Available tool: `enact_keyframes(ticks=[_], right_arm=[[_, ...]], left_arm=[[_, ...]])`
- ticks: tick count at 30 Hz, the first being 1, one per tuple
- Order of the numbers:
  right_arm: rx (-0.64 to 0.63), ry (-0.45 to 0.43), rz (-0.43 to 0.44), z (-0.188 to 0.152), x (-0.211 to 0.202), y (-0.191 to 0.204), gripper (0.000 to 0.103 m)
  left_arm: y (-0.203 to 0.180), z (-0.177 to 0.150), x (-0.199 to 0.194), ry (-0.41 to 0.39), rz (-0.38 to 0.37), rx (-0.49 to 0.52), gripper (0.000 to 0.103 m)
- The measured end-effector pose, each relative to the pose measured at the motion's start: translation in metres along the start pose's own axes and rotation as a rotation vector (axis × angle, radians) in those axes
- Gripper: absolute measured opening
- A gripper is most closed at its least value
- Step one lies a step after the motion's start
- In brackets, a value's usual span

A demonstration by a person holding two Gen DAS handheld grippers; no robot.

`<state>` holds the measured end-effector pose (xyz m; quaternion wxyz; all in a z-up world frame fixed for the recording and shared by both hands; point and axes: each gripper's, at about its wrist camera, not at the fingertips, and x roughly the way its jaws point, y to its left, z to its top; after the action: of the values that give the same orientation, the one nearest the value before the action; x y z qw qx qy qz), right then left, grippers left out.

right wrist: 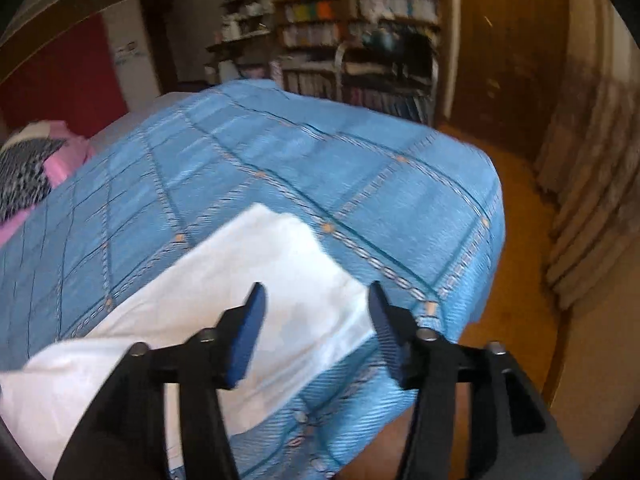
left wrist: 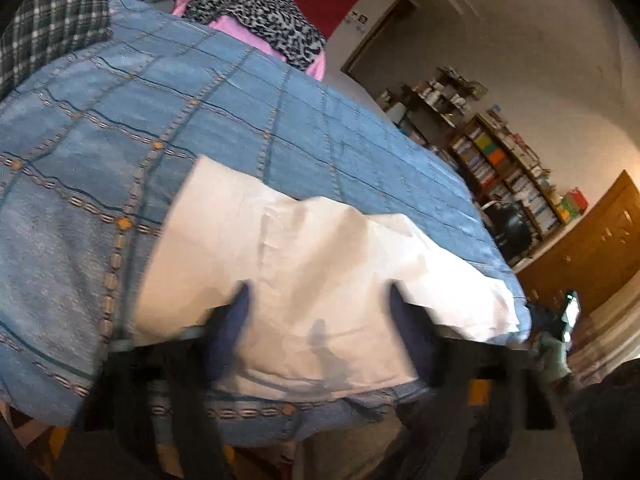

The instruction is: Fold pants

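White pants (left wrist: 304, 240) lie folded flat on a blue quilted bedspread (left wrist: 120, 128), close to the near edge of the bed. My left gripper (left wrist: 318, 300) hovers over the near part of the pants, its two dark blue fingers (left wrist: 240, 304) spread apart, with the cloth lying flat below them and nothing pinched. In the right wrist view the same white pants (right wrist: 224, 280) run from the lower left toward the bed's corner. My right gripper (right wrist: 317, 300) stands open just above their right end, and its blue pads (right wrist: 250, 336) grip nothing.
A pink pillow with a leopard-print cloth (left wrist: 256, 12) and a plaid cloth (left wrist: 52, 20) lie at the head of the bed. A bookshelf (right wrist: 360, 40), a wooden door (right wrist: 508, 48) and a curtain (right wrist: 592, 200) stand beyond the bed's corner. Wooden floor (right wrist: 512, 280) borders the bed.
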<state>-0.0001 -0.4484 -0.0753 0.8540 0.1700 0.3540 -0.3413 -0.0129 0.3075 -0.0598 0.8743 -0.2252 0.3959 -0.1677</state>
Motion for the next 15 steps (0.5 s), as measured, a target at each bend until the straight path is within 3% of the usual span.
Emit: enact_keyframes(ticks=[2,5,7,10,15], right_arm=[[-0.043,-0.028,0.013,-0.003,-0.008,0.015,0.064],[-0.078,-0.032,0.075,-0.008,-0.018,0.035,0.065],[-0.089,-0.01,0.14,-0.013,-0.023,0.05,0.066],[-0.148,0.086,0.33,-0.031,-0.028,0.088,0.066],[-0.306,0.268,0.656,-0.069,-0.042,0.171,0.066]], left_arm=[[-0.003,-0.001,0.007,0.026,0.017,-0.029,0.02],[-0.003,-0.002,0.01,0.027,0.073,-0.033,0.009],[0.0,-0.002,0.009,0.028,0.12,-0.04,0.006],[0.006,-0.005,0.009,0.054,0.193,-0.026,0.006],[0.004,-0.006,-0.001,0.026,0.224,-0.013,0.006]])
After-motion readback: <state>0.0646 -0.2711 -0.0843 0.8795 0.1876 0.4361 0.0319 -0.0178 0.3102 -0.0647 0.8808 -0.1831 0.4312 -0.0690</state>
